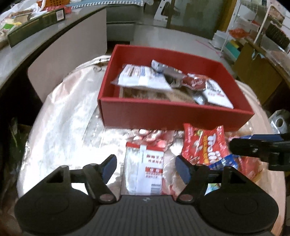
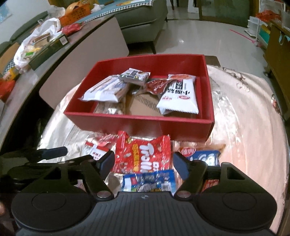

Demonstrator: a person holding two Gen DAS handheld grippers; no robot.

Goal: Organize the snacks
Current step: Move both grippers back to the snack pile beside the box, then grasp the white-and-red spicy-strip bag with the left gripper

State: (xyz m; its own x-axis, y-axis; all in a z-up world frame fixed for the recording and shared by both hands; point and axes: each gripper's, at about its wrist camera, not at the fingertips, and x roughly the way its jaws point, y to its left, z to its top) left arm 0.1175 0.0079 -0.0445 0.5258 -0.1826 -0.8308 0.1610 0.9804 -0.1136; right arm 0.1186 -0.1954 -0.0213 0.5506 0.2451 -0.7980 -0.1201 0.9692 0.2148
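Where tongs [image 2: 143, 164] intrude, blue packet [image 2: 148, 181] half-hidden.

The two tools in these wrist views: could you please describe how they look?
Both match. The left tool and right tool have black linkage arms with silver pivot pins, blue pads on the fingers, round black side discs and a ribbed grey centre plate. No cables or sleeves show.

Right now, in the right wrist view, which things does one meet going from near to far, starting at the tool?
Right tool → blue snack packet → red Trolli bag → front wall of the red box → white snack packet with black characters → sofa.
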